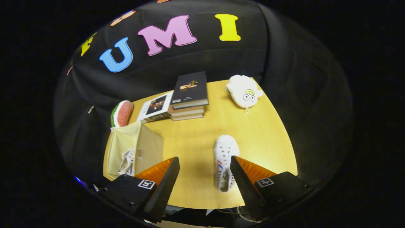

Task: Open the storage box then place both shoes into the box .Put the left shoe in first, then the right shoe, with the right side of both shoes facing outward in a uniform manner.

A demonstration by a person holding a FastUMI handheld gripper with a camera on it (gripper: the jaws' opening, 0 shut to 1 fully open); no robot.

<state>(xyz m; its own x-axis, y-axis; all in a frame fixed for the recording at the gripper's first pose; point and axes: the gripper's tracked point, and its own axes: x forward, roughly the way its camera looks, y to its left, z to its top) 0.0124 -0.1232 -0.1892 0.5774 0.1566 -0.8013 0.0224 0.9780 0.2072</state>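
Observation:
A cream fabric storage box stands open on the yellow table, left of my left finger. One white shoe lies inside it, lace side showing. The other white shoe with red and blue stripes lies on the table, toe pointing away, close against the inner edge of my right finger. My gripper is open above the table with nothing between its fingers; the left finger partly covers the box's near corner.
A stack of books and one book beside it sit at the table's far side. A watermelon-slice toy lies behind the box. A white plush pouch with eyes rests at the far right corner.

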